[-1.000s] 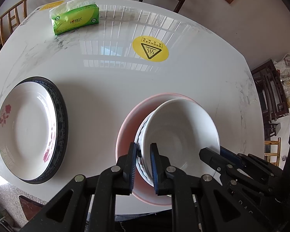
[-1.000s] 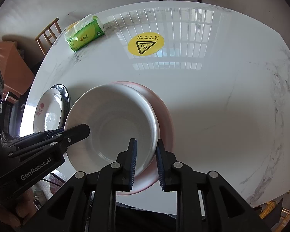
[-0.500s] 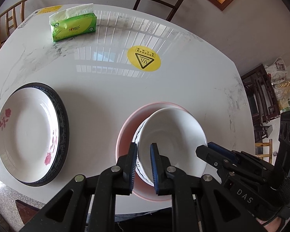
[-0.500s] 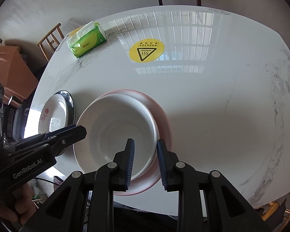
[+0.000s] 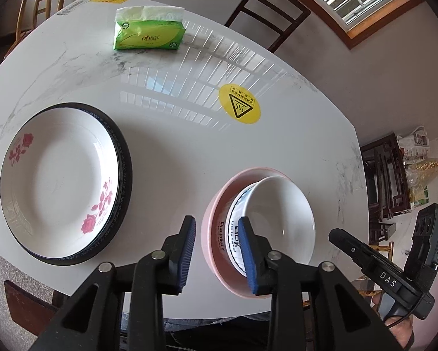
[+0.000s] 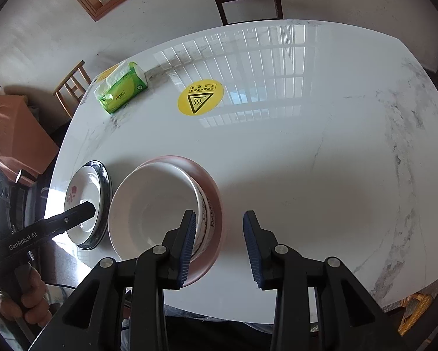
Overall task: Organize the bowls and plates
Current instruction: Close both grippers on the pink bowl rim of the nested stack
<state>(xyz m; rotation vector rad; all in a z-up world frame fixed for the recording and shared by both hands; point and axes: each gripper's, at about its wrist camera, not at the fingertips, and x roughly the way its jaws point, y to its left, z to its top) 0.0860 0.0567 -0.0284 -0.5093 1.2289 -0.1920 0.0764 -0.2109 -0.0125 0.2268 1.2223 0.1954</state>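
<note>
I see both grippers, left gripper [image 5: 216, 245] and right gripper [image 6: 219, 245], opening, nothing pinched; white bowl [image 5: 280, 219] nested in pink bowl [image 5: 211, 234] at 5 o'clock on the tabletop [image 5: 175, 146].

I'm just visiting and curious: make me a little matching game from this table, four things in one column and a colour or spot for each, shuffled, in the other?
Things:
1. white bowl
2. rose plate
3. tissue pack
4. round sticker

Descriptions:
A. green
B. nested in the pink bowl
C. yellow, with a warning triangle
D. stacked on a black-rimmed plate

Pairs: 1-B, 2-D, 3-A, 4-C
</note>
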